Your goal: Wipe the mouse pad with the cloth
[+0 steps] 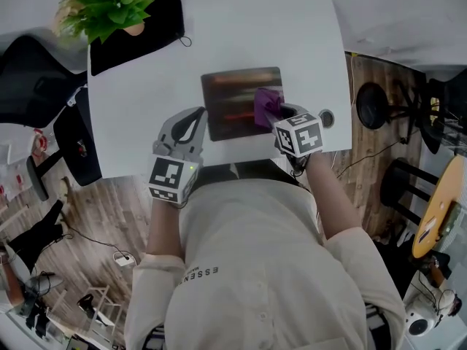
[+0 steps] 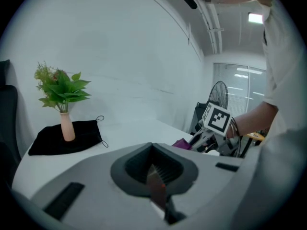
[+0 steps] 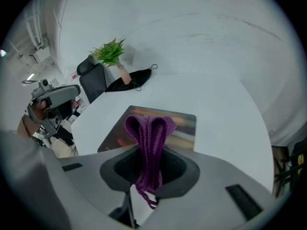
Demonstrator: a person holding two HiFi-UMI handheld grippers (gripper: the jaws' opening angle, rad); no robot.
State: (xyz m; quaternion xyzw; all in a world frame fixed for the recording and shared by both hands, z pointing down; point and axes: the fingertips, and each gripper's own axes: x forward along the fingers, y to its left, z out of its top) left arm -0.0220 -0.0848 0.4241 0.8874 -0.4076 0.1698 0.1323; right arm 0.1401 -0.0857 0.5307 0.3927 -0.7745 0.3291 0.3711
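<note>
1. While the right gripper [image 3: 149, 169] hangs over the right side of the mouse pad [image 1: 233, 97], its fingers [image 3: 120, 169] pinch the purple cloth [image 3: 149, 135] tight.
2. The cloth is knitted and soft. It flops over in a folded loop above the fingers, and a loose thread hangs down below them.
3. It looks very light, so I think a small squeeze is enough to keep it. The bunched middle is a good place to hold, and that is where it is held now.
4. In the head view the cloth sits just right of the middle of the frame, over the pad's right part. I cannot tell if it touches the pad.
5. The mouse pad lies flat in the middle of the white worktop [image 1: 146, 86]. It looks thin and bendy with a shiny top, so it might slide when rubbed.
6. The left gripper [image 1: 191, 122] is just beside the pad's lower left edge. Its fingers [image 2: 129, 169] are pressed together with nothing in them. I think it could push down on a corner to keep the pad still.
</note>
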